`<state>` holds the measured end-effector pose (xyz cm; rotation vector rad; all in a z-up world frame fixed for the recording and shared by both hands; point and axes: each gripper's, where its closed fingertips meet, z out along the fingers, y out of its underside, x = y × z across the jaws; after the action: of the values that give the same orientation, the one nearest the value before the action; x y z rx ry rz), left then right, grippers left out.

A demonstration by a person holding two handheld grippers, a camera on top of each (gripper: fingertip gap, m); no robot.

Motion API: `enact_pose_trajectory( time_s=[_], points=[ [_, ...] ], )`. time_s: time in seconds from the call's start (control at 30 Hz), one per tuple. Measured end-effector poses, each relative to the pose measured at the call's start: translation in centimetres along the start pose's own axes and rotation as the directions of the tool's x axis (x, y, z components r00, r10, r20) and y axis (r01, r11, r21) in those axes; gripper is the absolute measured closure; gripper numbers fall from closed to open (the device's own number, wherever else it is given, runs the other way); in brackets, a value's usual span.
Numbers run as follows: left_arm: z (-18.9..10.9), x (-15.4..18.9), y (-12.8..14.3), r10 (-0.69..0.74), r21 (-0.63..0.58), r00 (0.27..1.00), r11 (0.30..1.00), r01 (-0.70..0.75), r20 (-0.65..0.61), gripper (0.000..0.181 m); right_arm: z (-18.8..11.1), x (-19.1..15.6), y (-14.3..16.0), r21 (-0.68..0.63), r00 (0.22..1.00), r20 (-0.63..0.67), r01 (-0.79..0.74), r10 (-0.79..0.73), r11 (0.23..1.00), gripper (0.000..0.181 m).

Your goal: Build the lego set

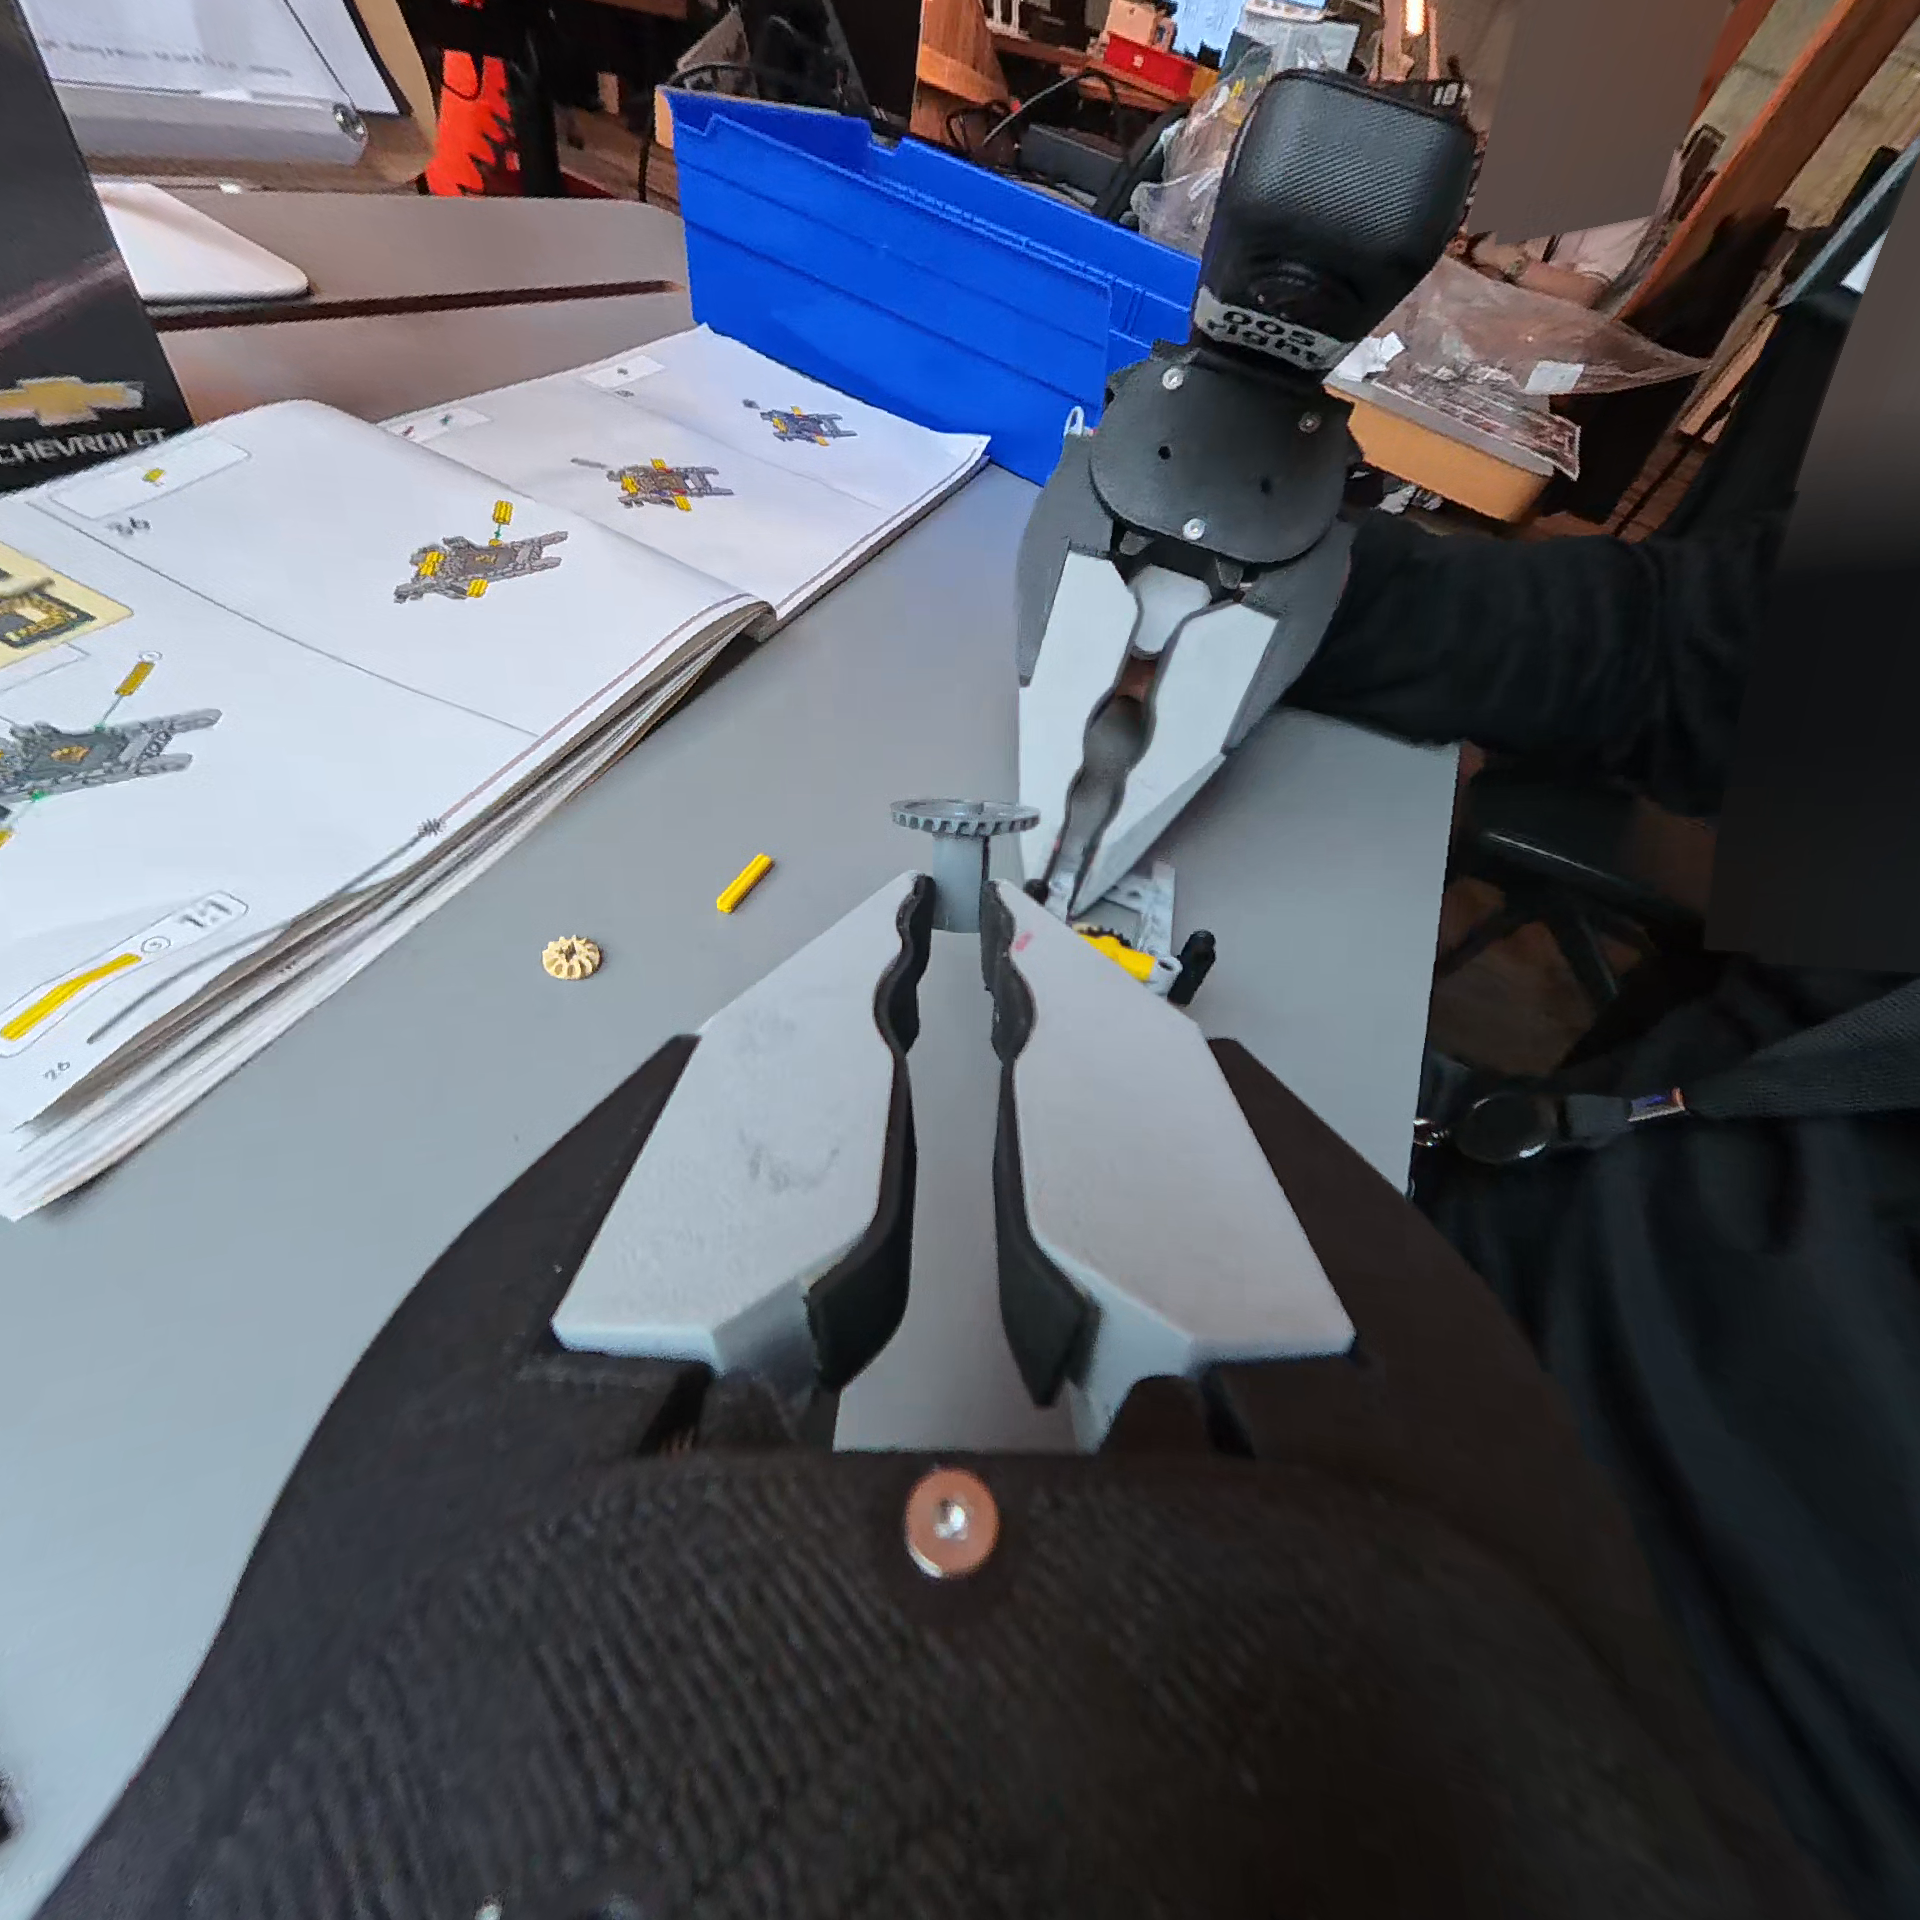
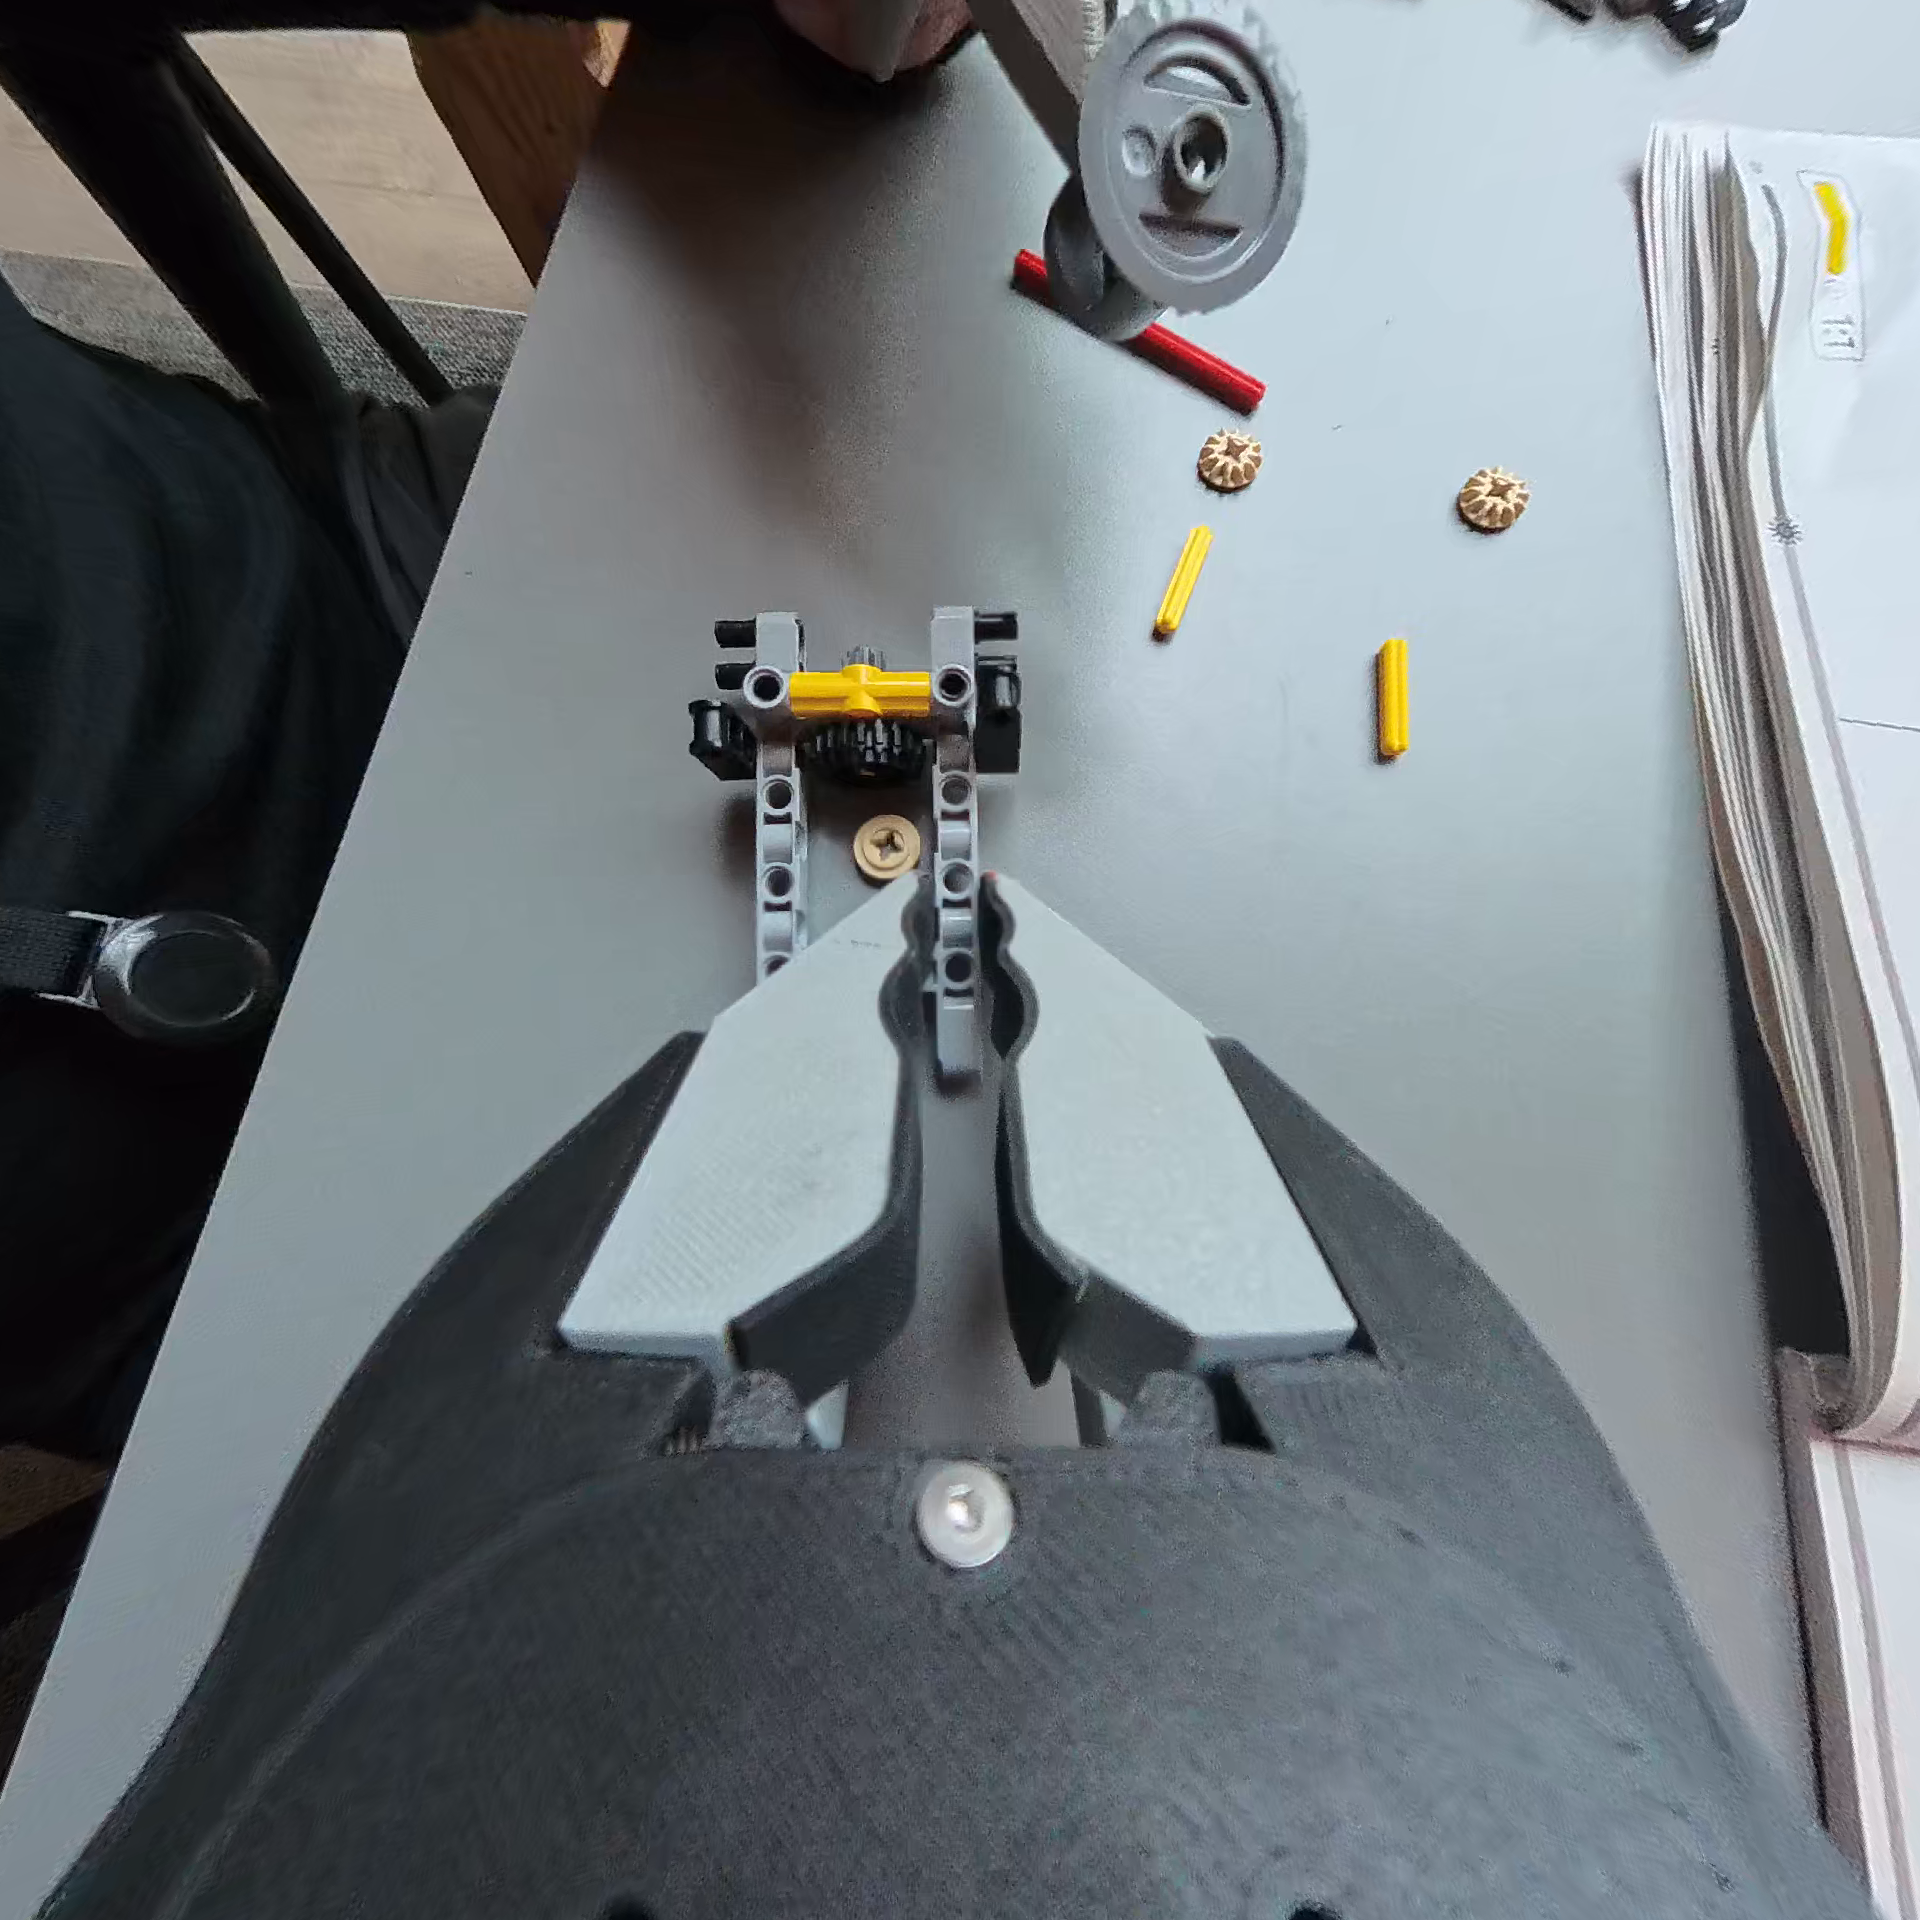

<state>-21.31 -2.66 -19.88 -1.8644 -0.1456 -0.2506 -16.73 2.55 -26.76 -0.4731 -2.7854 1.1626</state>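
Closest to the lens in the left wrist view, the left gripper (image 1: 951,894) fills the lower half of the frame, its jaws drawn narrow around the stem of a grey gear piece (image 1: 964,821), whose toothed disc stands just above the fingertips at the centre of the picture. In the right wrist view the same grey gear piece (image 2: 1192,166) appears at the top of the frame, its round face turned toward the camera.

Right of centre in the left wrist view, the right gripper (image 1: 1075,894) points down at the grey surface (image 1: 416,1299). In its own view the right gripper (image 2: 951,904) is closed narrowly on one grey beam of the lego assembly (image 2: 862,717) — a small frame of grey beams, black pins, a yellow cross-piece and a black gear, lying on the surface at the centre of the frame.

Loose parts lie in the upper right of the right wrist view: a red axle (image 2: 1195,358) partly behind the gear piece, two tan gears (image 2: 1230,459) and (image 2: 1493,500), and two yellow axles (image 2: 1182,580) and (image 2: 1392,697). An open instruction booklet (image 1: 364,675) lies at the left of the left wrist view, with a blue bin (image 1: 914,281) behind it at the upper centre.
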Motion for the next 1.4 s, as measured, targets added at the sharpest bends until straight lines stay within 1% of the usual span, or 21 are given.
enact_pose_trajectory(
  time_s=[0.13,0.23,0.4,0.47,0.6,0.67,0.77,0.83,0.9,0.93,1.0,1.03,1.07,1.1,1.13,1.2,1.27,1.4],
  points=[
    [0.2,0.4,1.3,-0.053,-0.072,0.999,0.996,0.053,-0.003,0.175,0.0,-0.1,0.0,-0.017,0.999,-0.017,0.038,-0.038,0.999,0.177],
    [0.3,0.9,1.4,-0.014,-0.078,1.0,0.997,0.013,-0.007,0.175,-0.9,0.6,0.0,-0.021,0.995,-0.07,0.066,-0.068,0.998,0.177],
    [0.6,1.3,2.0,0.002,-0.121,1.0,0.993,-0.003,-0.011,0.175,-4.0,2.9,-2.2,0.125,0.977,-0.21,0.07,-0.043,0.99,0.177],
    [0.9,1.4,2.6,-0.009,-0.156,1.0,0.988,0.009,0.0,0.175,-4.7,3.8,-2.5,0.138,0.955,-0.292,0.093,-0.05,0.986,0.177],
    [1.8,1.9,4.1,-0.041,-0.256,0.999,0.966,0.043,0.014,0.175,-5.3,5.6,-2.6,0.11,0.889,-0.452,0.142,-0.077,0.984,0.177],
    [2.2,1.7,4.8,0.005,-0.298,0.999,0.954,0.011,0.053,0.176,-5.4,5.8,-2.9,0.115,0.867,-0.492,0.158,-0.082,0.981,0.177],
    [2.6,1.7,5.8,0.061,-0.367,0.995,0.93,-0.029,0.076,0.176,-5.5,6.2,-3.3,0.115,0.827,-0.554,0.194,-0.099,0.974,0.177],
    [2.8,2.1,6.3,0.085,-0.397,0.995,0.916,-0.055,0.06,0.176,-5.6,6.8,-3.4,0.066,0.768,-0.622,0.248,-0.155,0.967,0.177],
    [2.8,3.0,6.5,0.113,-0.406,0.994,0.909,-0.1,0.009,0.176,-5.6,7.1,-3.4,-0.036,0.68,-0.686,0.324,-0.259,0.945,0.177],
    [2.7,2.9,6.5,0.112,-0.407,0.994,0.908,-0.098,0.009,0.176,-5.7,7.2,-3.5,-0.105,0.616,-0.716,0.37,-0.328,0.923,0.177],
    [2.5,2.3,6.3,0.075,-0.399,0.996,0.916,-0.052,0.042,0.176,-5.9,7.4,-3.9,-0.266,0.441,-0.762,0.454,-0.474,0.85,0.177],
    [2.5,1.8,6.2,0.05,-0.391,0.997,0.92,-0.021,0.062,0.176,-5.9,7.4,-4.2,-0.341,0.348,-0.769,0.486,-0.536,0.805,0.177],
    [2.4,1.5,6.1,0.025,-0.381,0.997,0.924,0.006,0.075,0.176,-5.8,7.2,-4.4,-0.401,0.273,-0.763,0.511,-0.586,0.76,0.177],
    [2.4,1.2,5.9,0.005,-0.373,0.996,0.928,0.027,0.084,0.176,-5.5,6.9,-4.6,-0.444,0.223,-0.748,0.53,-0.625,0.722,0.177],
    [2.3,1.1,5.8,-0.01,-0.364,0.996,0.93,0.04,0.084,0.176,-5.0,6.5,-4.7,-0.472,0.196,-0.731,0.546,-0.654,0.692,0.177],
    [2.2,1.0,5.6,-0.026,-0.352,0.996,0.935,0.055,0.087,0.176,-4.3,6.0,-4.8,-0.503,0.168,-0.707,0.563,-0.687,0.656,0.177],
    [2.1,0.8,5.9,-0.026,-0.365,0.995,0.929,0.06,0.098,0.176,-3.8,5.8,-4.6,-0.524,0.155,-0.689,0.57,-0.708,0.634,0.177],
    [1.9,0.9,6.0,0.019,-0.374,0.995,0.927,0.02,0.102,0.172,-3.0,5.4,-4.3,-0.553,0.13,-0.655,0.59,-0.744,0.589,0.177]
  ],
)
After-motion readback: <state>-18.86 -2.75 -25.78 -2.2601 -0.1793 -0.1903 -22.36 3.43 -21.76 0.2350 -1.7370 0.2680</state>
